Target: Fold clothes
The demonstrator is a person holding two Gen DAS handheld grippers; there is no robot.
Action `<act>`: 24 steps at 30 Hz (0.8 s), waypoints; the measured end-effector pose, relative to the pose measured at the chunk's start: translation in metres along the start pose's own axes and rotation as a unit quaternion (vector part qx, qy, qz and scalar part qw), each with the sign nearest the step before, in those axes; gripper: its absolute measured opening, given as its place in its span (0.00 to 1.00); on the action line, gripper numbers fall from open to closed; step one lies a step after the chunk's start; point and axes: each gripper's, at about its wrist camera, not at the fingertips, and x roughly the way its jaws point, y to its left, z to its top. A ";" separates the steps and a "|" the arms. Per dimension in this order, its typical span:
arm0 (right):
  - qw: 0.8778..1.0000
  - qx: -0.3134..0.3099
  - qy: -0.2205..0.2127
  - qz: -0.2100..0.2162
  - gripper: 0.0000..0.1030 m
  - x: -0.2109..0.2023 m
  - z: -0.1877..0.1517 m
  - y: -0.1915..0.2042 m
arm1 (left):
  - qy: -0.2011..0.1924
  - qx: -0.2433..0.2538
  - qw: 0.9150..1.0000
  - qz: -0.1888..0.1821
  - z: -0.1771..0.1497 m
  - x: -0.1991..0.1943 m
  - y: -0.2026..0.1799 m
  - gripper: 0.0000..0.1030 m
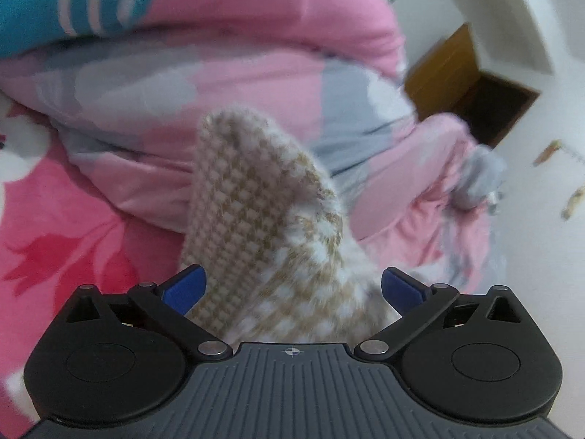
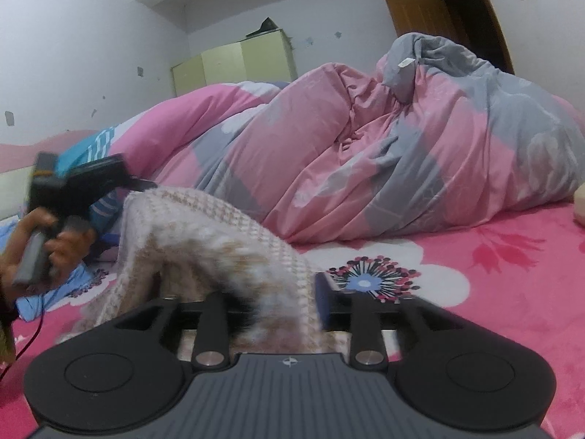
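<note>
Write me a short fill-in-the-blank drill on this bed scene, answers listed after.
1. The beige-and-white checked knit garment lies on a bedsheet that is pink with a ____ print.
2. The crumpled duvet behind the garment is pink and ____.
3. The wooden door stands ____.
4. The fingers of the left tongs have ____ tips.

Answers: flower; grey; open; blue

My left gripper (image 1: pixel 290 285) has a dark grey ribbed housing with a small crosshair mark, two round black discs, black linkage arms on silver pivot screws, and blue fingers (image 1: pixel 186 285). My right gripper (image 2: pixel 256 292) is built the same. A thin red cable (image 2: pixel 34 333) trails below my left hand (image 2: pixel 44 252).
</note>
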 end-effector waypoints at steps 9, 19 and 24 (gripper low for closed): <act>0.995 -0.087 0.022 0.032 0.70 0.004 -0.007 0.025 | 0.005 0.026 0.999 0.043 -0.003 0.015 -0.027 0.33; 0.990 -0.110 -0.068 -0.060 0.11 -0.044 0.029 0.032 | -0.055 0.091 0.994 0.031 -0.007 -0.058 -0.091 0.19; 0.978 -0.118 -0.153 -0.085 0.10 -0.097 0.086 0.028 | -0.103 0.115 0.988 -0.009 -0.013 -0.129 -0.132 0.19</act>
